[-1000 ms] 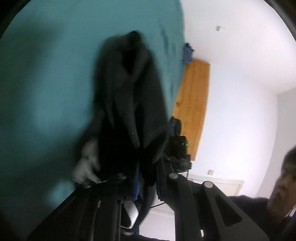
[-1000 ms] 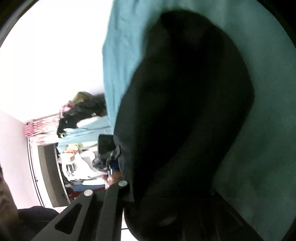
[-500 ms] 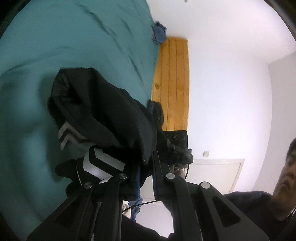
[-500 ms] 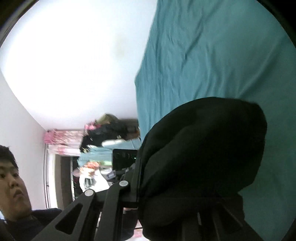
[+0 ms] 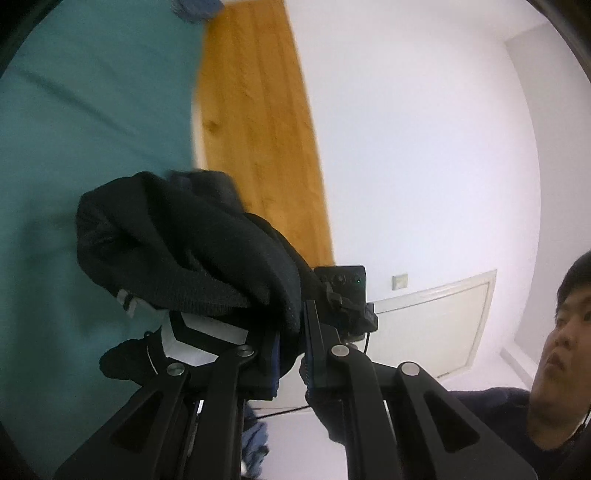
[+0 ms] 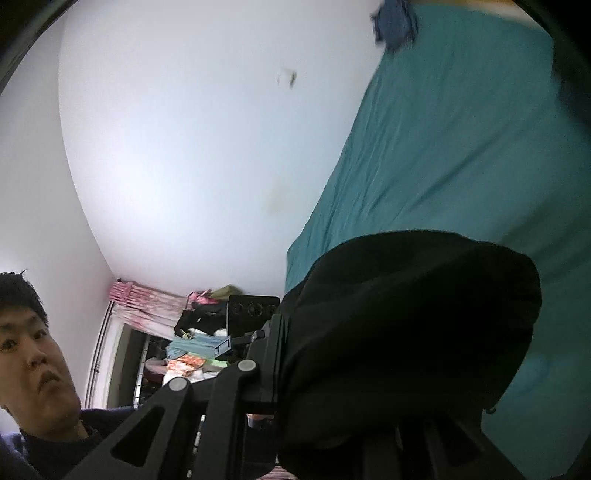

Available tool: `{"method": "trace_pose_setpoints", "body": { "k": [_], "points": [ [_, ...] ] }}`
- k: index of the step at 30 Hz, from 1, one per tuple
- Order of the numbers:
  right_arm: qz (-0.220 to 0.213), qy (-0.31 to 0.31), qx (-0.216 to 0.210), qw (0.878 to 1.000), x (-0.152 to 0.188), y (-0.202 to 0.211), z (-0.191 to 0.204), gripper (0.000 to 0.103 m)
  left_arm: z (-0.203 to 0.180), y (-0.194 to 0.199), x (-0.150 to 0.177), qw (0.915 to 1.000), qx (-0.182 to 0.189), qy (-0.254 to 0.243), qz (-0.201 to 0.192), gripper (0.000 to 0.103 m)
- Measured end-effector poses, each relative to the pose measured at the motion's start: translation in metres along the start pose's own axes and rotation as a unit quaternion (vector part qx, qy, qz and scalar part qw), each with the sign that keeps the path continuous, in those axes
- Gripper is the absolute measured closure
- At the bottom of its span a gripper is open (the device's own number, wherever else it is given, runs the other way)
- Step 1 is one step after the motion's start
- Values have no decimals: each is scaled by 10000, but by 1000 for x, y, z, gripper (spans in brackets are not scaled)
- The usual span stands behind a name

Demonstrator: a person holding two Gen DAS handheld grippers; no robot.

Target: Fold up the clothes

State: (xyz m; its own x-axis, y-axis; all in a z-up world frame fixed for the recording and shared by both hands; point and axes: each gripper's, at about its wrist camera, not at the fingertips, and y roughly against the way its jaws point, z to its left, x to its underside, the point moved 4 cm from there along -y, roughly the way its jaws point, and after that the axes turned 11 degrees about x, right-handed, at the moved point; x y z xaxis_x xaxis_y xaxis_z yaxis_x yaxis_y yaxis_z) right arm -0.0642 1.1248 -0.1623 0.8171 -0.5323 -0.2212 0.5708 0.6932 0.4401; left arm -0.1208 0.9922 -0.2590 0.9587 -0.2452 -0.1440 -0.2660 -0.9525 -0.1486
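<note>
A black garment with white stripes (image 5: 177, 254) is bunched over my left gripper (image 5: 290, 343), which is shut on its fabric and holds it up off the teal bed sheet (image 5: 74, 129). In the right wrist view the same black garment (image 6: 406, 325) drapes over my right gripper (image 6: 332, 373), which is shut on it; the right finger is hidden under the cloth. Both grippers are lifted and tilted, with the sheet (image 6: 461, 129) behind them.
A blue cloth (image 6: 397, 22) lies at the far end of the bed, also seen in the left wrist view (image 5: 197, 7). A wooden headboard (image 5: 258, 129), white walls and a white door (image 5: 443, 325) stand behind. The person (image 5: 565, 332) is close by. A cluttered clothes rack (image 6: 192, 339) stands by the wall.
Both grippers have risen and tilted away from the bed with the black garment. The sheet now fills less of each view and the walls fill more.
</note>
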Motion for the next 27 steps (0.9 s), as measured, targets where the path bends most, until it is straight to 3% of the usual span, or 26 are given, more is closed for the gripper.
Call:
{"method": "trace_pose_setpoints", "body": {
  "k": [2, 6, 10, 12, 13, 14, 15, 17, 19, 21, 22, 25, 27],
  "points": [
    [-164, 198, 372, 9990, -50, 64, -18, 91, 6, -87, -27, 9994, 278, -46, 222, 95],
    [-415, 671, 1130, 9905, -147, 174, -55, 91, 31, -233, -69, 9960, 497, -253, 702, 95],
    [-203, 883, 1655, 9820, -233, 234, -115, 91, 94, -335, -134, 9944, 451, -337, 890, 95],
    [39, 732, 1902, 9790, -274, 244, -171, 88, 142, -365, -159, 9965, 251, -88, 799, 90],
    [202, 595, 2013, 9775, -290, 244, -201, 79, 169, -374, -168, 9973, 78, 83, 730, 83],
    [303, 288, 2565, 9657, -290, 236, -239, 44, 197, -371, -166, 9969, -128, 323, 699, 66],
    [402, -20, 3105, 9497, -291, 228, -276, 28, 228, -369, -160, 9947, -361, 725, 636, 64],
    [580, -625, 4116, 9074, -291, 214, -348, 25, 261, -350, -143, 9901, -564, 1220, 405, 64],
    [113, -818, 3946, 9151, -284, 234, -359, 27, 276, -323, -120, 9863, -608, 1529, 110, 64],
    [-797, -886, 3421, 9321, -264, 272, -353, 26, 274, -299, -100, 9831, -641, 1686, -323, 50],
    [-1155, -1034, 3112, 9376, -245, 283, -348, 22, 268, -290, -91, 9813, -655, 1724, -544, 49],
    [-1831, -1827, 2707, 9273, -186, 296, -357, 20, 248, -309, -87, 9818, -542, 1677, -715, 49],
    [-1895, -2395, 2067, 9295, -172, 299, -384, 20, 235, -342, -94, 9870, -350, 1461, -565, 47]
  ]
}}
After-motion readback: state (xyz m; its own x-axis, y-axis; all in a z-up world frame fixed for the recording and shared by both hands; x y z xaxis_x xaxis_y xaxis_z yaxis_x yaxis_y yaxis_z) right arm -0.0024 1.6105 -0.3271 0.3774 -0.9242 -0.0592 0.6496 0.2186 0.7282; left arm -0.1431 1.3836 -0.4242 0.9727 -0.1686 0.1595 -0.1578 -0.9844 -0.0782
